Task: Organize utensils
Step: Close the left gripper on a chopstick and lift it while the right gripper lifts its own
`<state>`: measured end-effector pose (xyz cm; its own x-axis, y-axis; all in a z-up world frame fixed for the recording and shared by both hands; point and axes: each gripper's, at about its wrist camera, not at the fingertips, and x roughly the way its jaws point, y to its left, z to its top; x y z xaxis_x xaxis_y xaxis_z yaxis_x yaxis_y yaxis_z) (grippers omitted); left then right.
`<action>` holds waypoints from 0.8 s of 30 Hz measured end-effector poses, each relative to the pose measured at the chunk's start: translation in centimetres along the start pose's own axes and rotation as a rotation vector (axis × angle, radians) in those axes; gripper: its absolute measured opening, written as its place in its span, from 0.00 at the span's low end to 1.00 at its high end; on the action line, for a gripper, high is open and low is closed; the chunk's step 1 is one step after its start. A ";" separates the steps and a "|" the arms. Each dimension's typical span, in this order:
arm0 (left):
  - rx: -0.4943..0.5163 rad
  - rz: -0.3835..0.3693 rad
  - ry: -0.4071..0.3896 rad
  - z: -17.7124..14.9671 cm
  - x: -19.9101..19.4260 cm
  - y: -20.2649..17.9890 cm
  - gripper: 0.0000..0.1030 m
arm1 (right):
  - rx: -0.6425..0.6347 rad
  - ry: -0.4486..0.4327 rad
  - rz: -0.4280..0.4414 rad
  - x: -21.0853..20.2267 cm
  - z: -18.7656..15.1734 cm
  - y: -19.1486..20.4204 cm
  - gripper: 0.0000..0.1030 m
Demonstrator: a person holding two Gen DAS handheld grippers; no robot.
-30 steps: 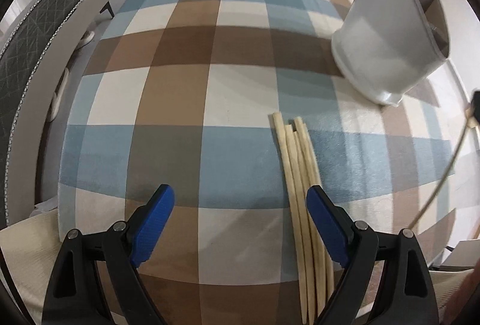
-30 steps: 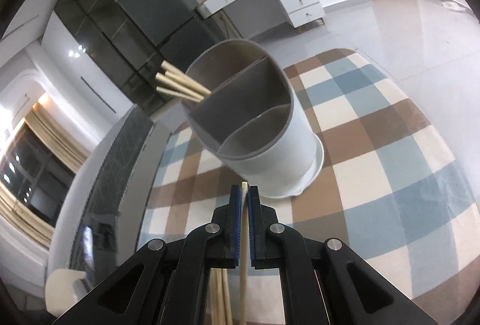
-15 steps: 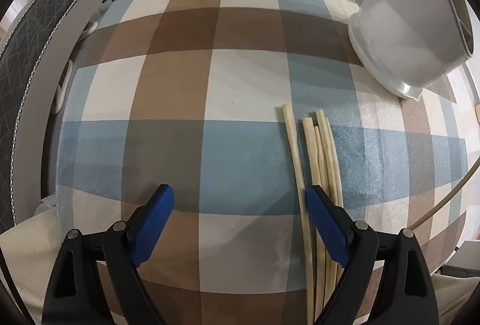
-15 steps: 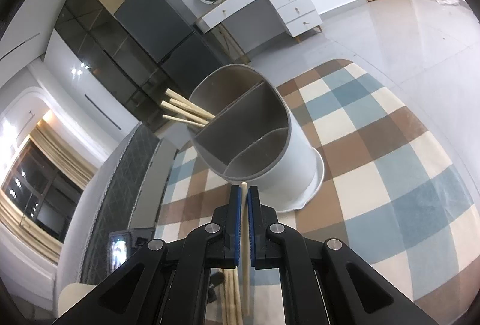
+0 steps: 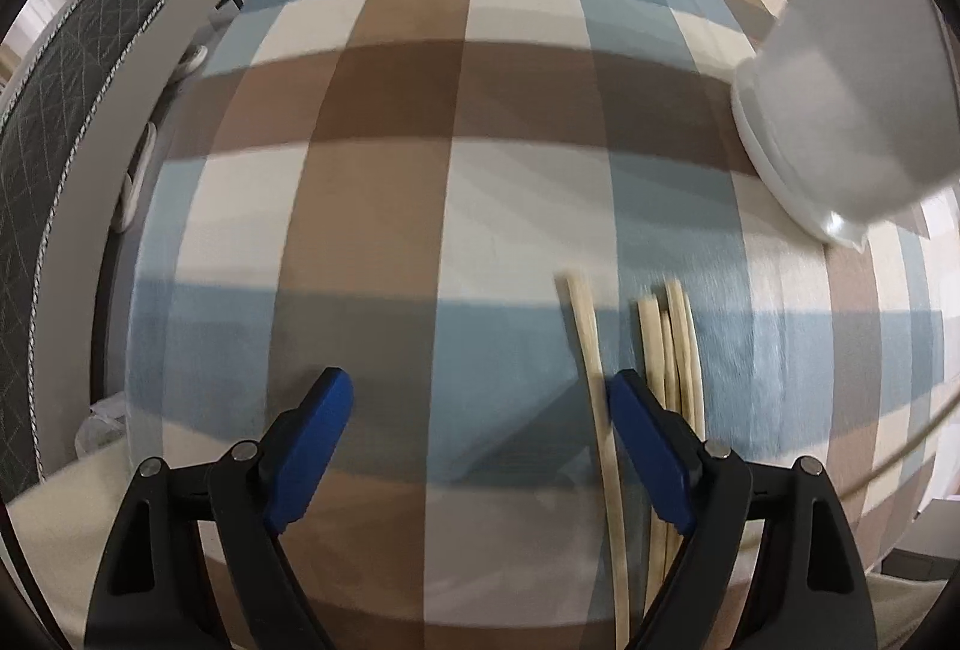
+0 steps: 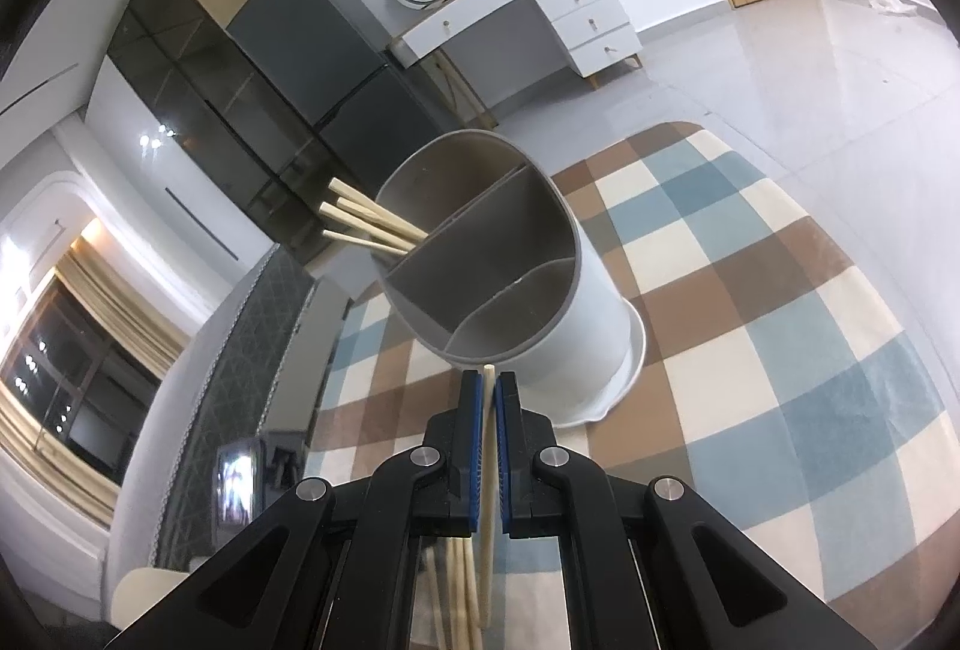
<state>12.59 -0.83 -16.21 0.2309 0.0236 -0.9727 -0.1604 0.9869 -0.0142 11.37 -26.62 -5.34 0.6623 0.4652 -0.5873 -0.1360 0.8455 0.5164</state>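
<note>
Several pale wooden chopsticks [image 5: 672, 344] lie side by side on a checked rug [image 5: 384, 206]. My left gripper [image 5: 480, 386] points down over them, its jaws closing. One chopstick [image 5: 591, 350] runs just inside its right pad, untouched, and the others lie behind that finger. My right gripper [image 6: 489, 386] is shut on a single chopstick [image 6: 487, 446], whose tip sticks out just short of the white holder [image 6: 594, 314]. The holder has three grey compartments, and the left one holds several chopsticks [image 6: 366, 224]. The holder [image 5: 840, 110] stands at the upper right in the left wrist view.
A grey quilted bed edge [image 5: 66, 110] runs along the rug's left side, with slippers [image 5: 135, 170] beside it. Beyond the rug are a pale tiled floor [image 6: 750, 50], a white desk with drawers [image 6: 540, 8] and a dark fridge [image 6: 324, 44].
The left gripper has shifted towards the loose chopsticks, so one now lies inside its right pad, and its jaws have narrowed a little. The right gripper keeps its hold.
</note>
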 end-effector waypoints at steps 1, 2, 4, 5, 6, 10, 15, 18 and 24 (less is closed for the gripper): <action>0.000 -0.005 0.000 0.1 0.1 0.0 0.72 | 0.002 0.001 -0.001 0.1 0.0 0.0 0.04; 0.000 -0.018 0.002 0.6 0.1 -0.1 0.68 | 0.004 0.001 -0.003 0.1 0.0 -0.1 0.04; 0.014 -0.021 -0.007 1.0 -0.2 -0.6 0.41 | 0.005 0.004 -0.004 0.3 0.0 -0.1 0.04; 0.028 -0.026 -0.008 1.2 -0.2 -1.0 0.34 | 0.003 0.005 -0.005 0.3 0.1 0.0 0.04; 0.041 -0.031 -0.008 1.4 -0.3 -1.2 0.19 | -0.001 0.006 -0.006 0.4 0.1 0.1 0.04; 0.081 -0.050 -0.010 1.6 -0.3 -2.1 0.02 | -0.028 0.012 0.004 0.5 0.0 0.7 0.04; 0.068 -0.129 -0.111 0.4 -3.0 -1.6 0.01 | -0.127 -0.010 0.017 -0.5 -0.7 2.6 0.04; 0.064 -0.187 -0.203 -0.8 -5.9 -0.7 0.01 | -0.193 -0.031 0.012 -1.5 -1.5 4.1 0.03; 0.057 -0.283 -0.379 -3.7 -11.6 1.1 0.01 | -0.275 -0.071 -0.027 -3.1 -2.9 6.7 0.03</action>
<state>6.19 -0.60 -5.75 0.5933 -0.2012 -0.7795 0.0096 0.9699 -0.2431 6.29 -21.64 -1.90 0.7170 0.4304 -0.5483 -0.3064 0.9011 0.3067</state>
